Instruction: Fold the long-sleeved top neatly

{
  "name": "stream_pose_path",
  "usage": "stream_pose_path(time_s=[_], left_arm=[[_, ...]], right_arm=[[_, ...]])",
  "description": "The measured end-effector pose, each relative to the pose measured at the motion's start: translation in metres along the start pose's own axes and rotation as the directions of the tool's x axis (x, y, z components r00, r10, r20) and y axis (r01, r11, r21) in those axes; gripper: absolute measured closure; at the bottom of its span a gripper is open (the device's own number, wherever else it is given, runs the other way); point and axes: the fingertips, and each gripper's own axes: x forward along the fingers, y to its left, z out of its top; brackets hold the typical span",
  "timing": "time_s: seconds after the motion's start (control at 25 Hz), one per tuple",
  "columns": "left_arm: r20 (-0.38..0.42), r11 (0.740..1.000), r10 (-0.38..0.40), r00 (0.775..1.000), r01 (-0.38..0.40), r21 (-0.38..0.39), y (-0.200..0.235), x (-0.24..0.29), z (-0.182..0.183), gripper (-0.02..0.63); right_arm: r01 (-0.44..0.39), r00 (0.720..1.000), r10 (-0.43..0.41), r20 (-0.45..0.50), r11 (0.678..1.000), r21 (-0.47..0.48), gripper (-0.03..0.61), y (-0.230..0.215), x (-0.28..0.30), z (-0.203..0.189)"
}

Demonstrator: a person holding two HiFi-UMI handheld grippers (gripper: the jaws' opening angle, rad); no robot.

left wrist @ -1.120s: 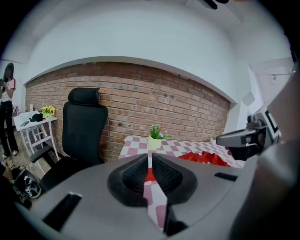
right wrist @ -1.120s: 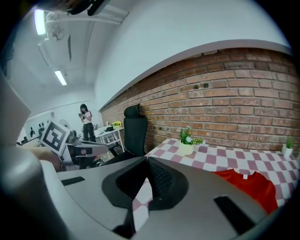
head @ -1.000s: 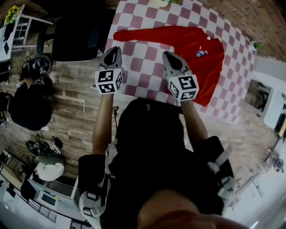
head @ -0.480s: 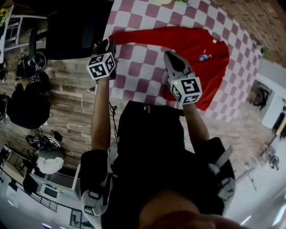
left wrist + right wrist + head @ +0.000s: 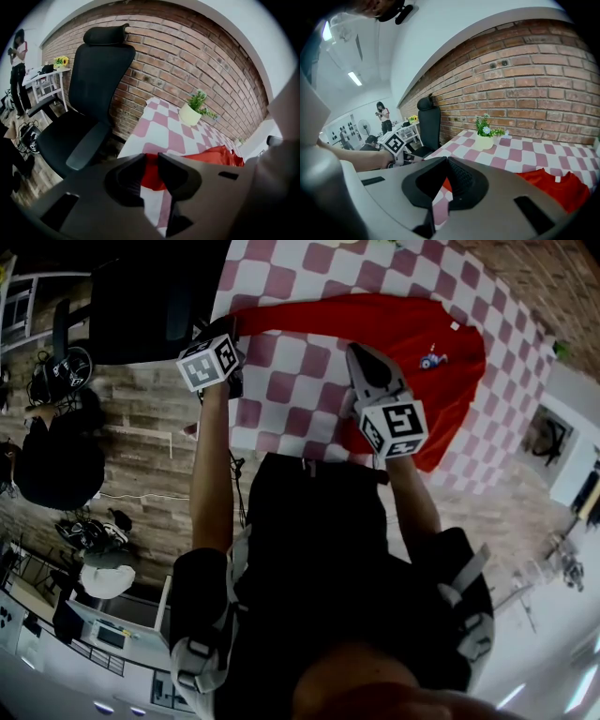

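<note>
Here, the red top (image 5: 403, 329) lies spread on the checked surface (image 5: 291, 390), one sleeve (image 5: 281, 317) stretched toward the surface's left edge; the other sleeve cannot be made out, and the hem is cut off behind the right gripper (image 5: 445, 161) and the person's dark clothing in the head view. The left gripper (image 5: 151, 158) is at the cuff end of that sleeve; its jaws have just opened and then drawn in a little, and they stand apart with red cloth showing in the gap; whether the pads touch the cloth cannot be told, and in the head view its tips are hidden under its cube (image 5: 208, 362). The right gripper is over the surface just beside the top's body; its jaws are together with nothing between them; whether it touches the cloth is unclear. A small print (image 5: 428, 360) on the chest is too small to read. A black chair (image 5: 98, 79) stands by the surface's corner; a pot (image 5: 190, 114) sits near the brick wall.
</note>
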Motion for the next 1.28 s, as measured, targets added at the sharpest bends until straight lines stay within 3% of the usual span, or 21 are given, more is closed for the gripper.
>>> stream_pose_path(time_s=[0.2, 0.56, 0.92, 1.28], left_arm=[[0.010, 1.000, 0.006, 1.000, -0.006, 0.004, 0.000, -0.003, -0.002, 0.571], [0.077, 1.000, -0.014, 0.997, 0.012, 0.022, -0.005, -0.024, 0.005, 0.589], [0.170, 0.991, -0.059, 0.984, 0.037, 0.130, -0.032, -0.070, 0.025, 0.591], [0.272, 0.955, -0.156, 0.949, 0.074, 0.288, -0.084, -0.120, 0.045, 0.591]], right_arm=[[0.006, 1.000, -0.006, 0.000, 1.000, 0.004, 0.569, -0.003, -0.001, -0.002], [0.019, 1.000, -0.019, 0.006, 1.000, 0.001, 0.569, 0.002, -0.012, -0.003], [0.064, 0.996, -0.064, 0.060, 0.998, 0.000, 0.569, 0.013, -0.052, 0.002], [0.197, 0.974, -0.202, 0.108, 0.979, 0.050, 0.569, 0.016, -0.132, -0.021]])
